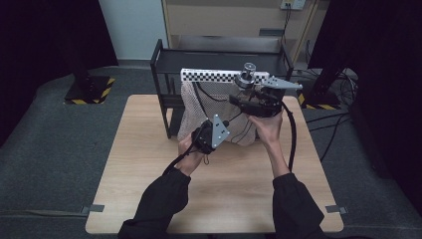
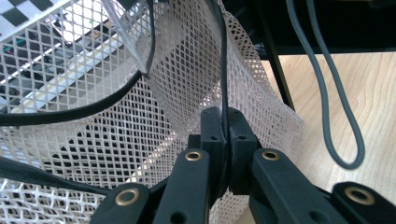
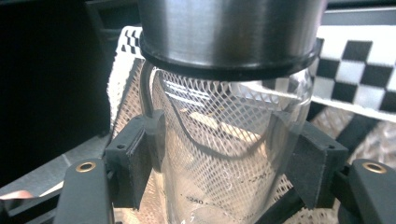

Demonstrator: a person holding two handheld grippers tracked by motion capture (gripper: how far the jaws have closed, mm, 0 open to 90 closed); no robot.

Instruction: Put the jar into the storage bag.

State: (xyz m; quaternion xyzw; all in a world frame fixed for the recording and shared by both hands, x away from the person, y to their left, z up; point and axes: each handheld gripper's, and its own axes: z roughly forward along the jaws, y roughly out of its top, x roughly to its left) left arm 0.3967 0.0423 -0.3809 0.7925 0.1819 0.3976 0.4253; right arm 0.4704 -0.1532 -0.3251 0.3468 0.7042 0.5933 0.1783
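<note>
floor: grey carpet (image 1: pixel 50 149) | wall: pale panel (image 1: pixel 132 27) | table: light wood (image 1: pixel 149 164) | surroundings: dark

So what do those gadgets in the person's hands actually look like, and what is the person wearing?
Both are black handheld tools. The left gripper has two blocky black jaws on arms with brass-coloured rivets; the right gripper has the same, with dark pads. Each carries a grey three-cornered plate on top and trails a black cable. The person wears black long sleeves.

Left tool (image 1: pixel 206 135) pinched tight, jaws together — right tool (image 1: pixel 254 99) farther forward, jaws spread, clamping.
</note>
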